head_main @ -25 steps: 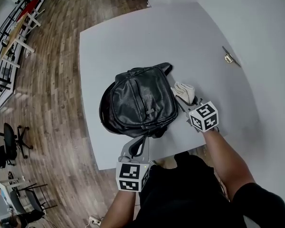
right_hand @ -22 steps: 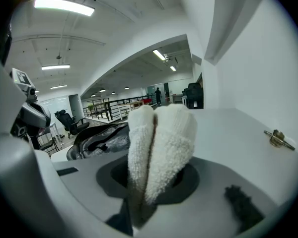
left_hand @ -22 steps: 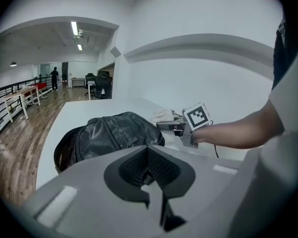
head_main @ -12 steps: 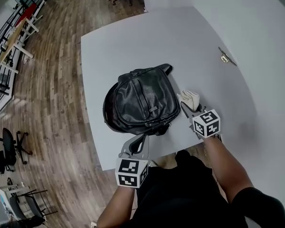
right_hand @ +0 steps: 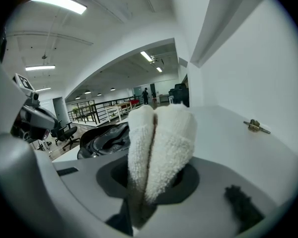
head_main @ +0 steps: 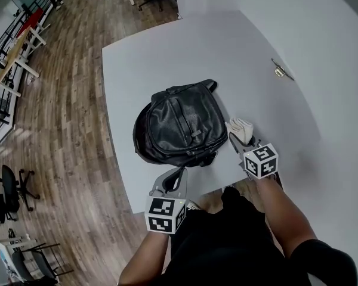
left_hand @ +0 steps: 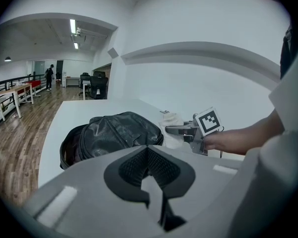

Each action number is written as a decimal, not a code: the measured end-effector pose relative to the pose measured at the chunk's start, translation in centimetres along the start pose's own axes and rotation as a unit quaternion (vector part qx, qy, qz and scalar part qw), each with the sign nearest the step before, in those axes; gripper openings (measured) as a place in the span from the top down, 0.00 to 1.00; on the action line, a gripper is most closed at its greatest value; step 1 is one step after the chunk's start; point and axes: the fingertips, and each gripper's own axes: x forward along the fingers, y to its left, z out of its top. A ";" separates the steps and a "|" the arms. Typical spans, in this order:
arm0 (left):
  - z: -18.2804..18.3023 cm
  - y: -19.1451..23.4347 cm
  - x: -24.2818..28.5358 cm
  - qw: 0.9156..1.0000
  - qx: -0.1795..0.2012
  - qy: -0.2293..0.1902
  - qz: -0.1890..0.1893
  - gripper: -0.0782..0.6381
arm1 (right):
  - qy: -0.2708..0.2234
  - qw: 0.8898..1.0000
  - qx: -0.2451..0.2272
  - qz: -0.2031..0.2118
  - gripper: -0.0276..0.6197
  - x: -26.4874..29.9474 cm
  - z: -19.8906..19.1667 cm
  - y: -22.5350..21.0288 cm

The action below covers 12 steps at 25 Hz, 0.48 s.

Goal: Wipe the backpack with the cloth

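The black backpack (head_main: pixel 182 127) lies on the tabletop (head_main: pixel 167 52) just left of the right gripper (head_main: pixel 237 139), which pinches the white cloth (head_main: pixel 241 128); the left gripper (head_main: pixel 179 175), pressed together, points at it.

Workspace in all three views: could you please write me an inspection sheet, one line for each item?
Surface: white table, no spills visible.
Job's things: black leather backpack lying flat mid-table; white terry cloth just to the right of it, not on it.
Clutter: small metal fitting near the table's far right edge.
Grippers: left tongs shut, empty, at the near table edge; right tongs shut on the cloth.
Cables: nothing seen.
Surroundings: wooden floor, black office chairs, white wall.
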 end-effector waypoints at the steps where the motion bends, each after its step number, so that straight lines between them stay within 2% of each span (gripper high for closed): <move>1: -0.1 0.1 -0.2 1.000 0.001 0.000 -0.002 0.88 | -0.001 1.000 0.000 -0.001 0.83 -0.2 0.0 0.3; 12: -0.7 1.0 -2.2 1.000 0.009 -0.004 -0.011 0.88 | -0.004 1.000 0.001 -0.008 0.83 -1.2 -0.5 3.8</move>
